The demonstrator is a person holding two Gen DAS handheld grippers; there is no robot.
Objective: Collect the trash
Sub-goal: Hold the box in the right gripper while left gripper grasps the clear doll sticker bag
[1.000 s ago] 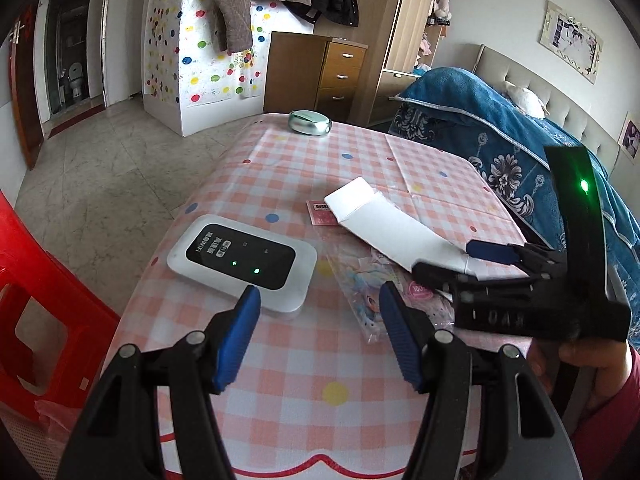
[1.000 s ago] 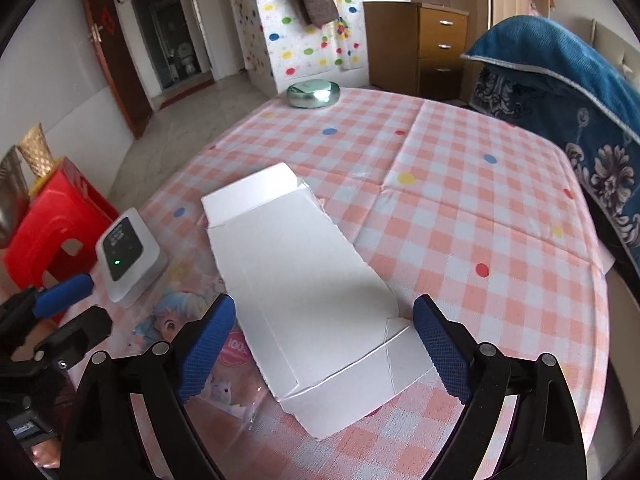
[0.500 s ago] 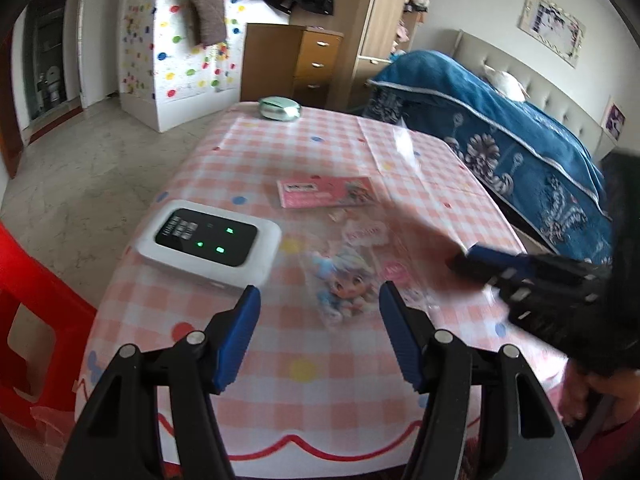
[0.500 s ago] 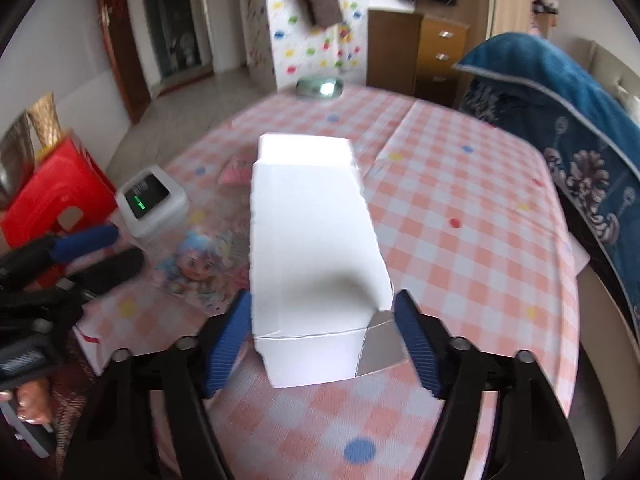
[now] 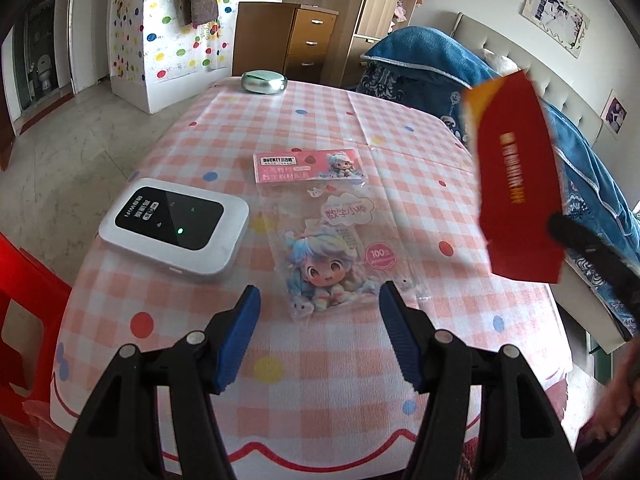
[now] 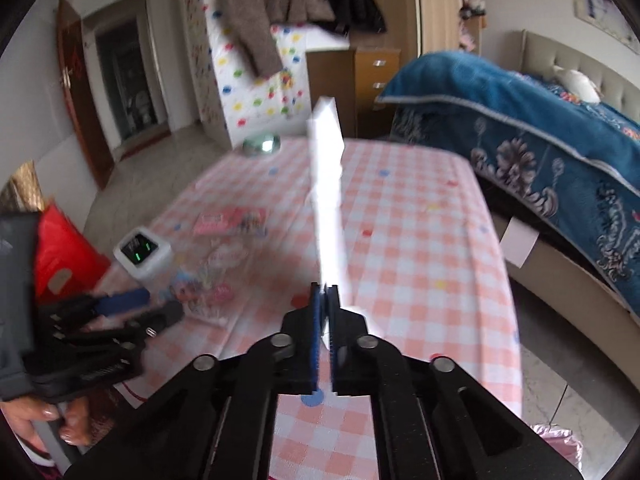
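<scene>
Right gripper (image 6: pixel 325 294) has just closed on the flattened carton (image 6: pixel 327 184). 1 second ago its jaws stood wide around the carton, which lay flat on the table; now the pads are clamped on its near end and the carton is off the cloth. In the right wrist view it stands edge-on, running straight up and away from the fingertips. In the left wrist view the same carton (image 5: pixel 516 184) shows its red printed face, hanging in the air to the right of and above the left gripper (image 5: pixel 318 312), well clear of the table (image 5: pixel 420 152).

Left gripper is open, nothing between its pads. Lifting the carton has uncovered what was under it: a clear cartoon-print wrapper (image 5: pixel 328 248) lying flat just ahead of the left fingertips, about centred between them, with a pink header card (image 5: pixel 308 166) at its far end. Earlier the carton hid most of the card.

Left of the wrapper, ahead-left of the left gripper, sits a white WiFi device (image 5: pixel 174 232) with a green light on. My read: not trash, leave it. A round silver tin (image 5: pixel 264 82) is at the far edge, well ahead.

Status, as I judge it: 1 piece in hand and needing a bin (none visible in either view); the wrapper looks like the next pick. It is thin film, flat on cloth, so pinching an edge may drag the tablecloth.
</scene>
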